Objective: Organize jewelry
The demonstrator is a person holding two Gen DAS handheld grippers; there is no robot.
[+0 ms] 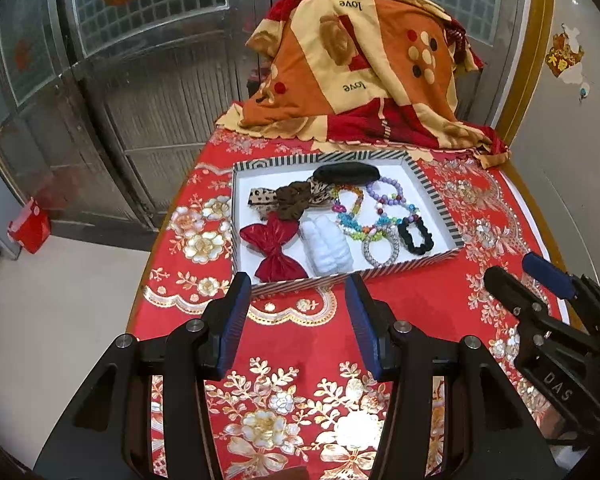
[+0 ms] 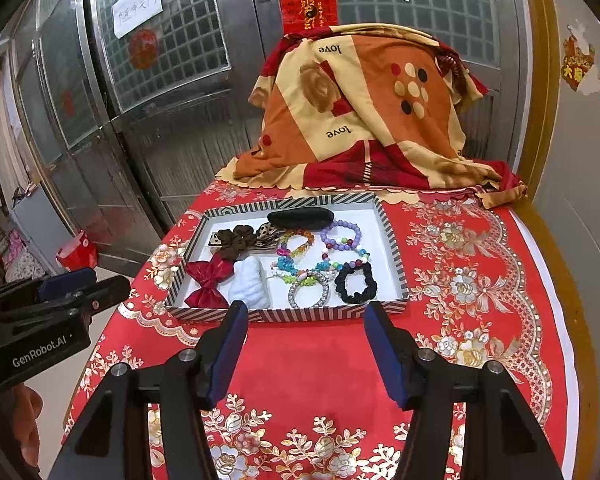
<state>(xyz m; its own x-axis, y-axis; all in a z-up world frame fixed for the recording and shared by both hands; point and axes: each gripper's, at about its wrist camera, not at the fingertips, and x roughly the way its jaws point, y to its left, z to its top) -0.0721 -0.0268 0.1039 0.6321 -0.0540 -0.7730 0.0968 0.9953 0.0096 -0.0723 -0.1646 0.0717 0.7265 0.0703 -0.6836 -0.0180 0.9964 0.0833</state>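
A striped-rim white tray (image 1: 432, 264) (image 2: 288, 314) sits on the red table. It holds a red bow (image 1: 276, 248) (image 2: 208, 282), a white fluffy scrunchie (image 1: 328, 250) (image 2: 252, 284), a brown scrunchie (image 1: 294, 200), a leopard bow (image 1: 260, 198), a black oval case (image 1: 346, 172) (image 2: 300, 216), bead bracelets (image 1: 384, 194) (image 2: 342, 234), a silver coil tie (image 1: 380, 248) (image 2: 310, 290) and a black scrunchie (image 1: 416, 236) (image 2: 356, 282). My left gripper (image 1: 298, 292) (image 2: 76, 284) is open and empty before the tray's near rim. My right gripper (image 2: 304, 320) (image 1: 520, 272) is open and empty, also near the rim.
A red floral embroidered cloth (image 1: 308, 360) (image 2: 480, 280) covers the table. An orange, cream and red patterned sheet (image 1: 364, 76) (image 2: 364, 120) drapes over a tall object behind the tray. Metal doors stand behind. A red bag (image 1: 30, 228) is on the floor at left.
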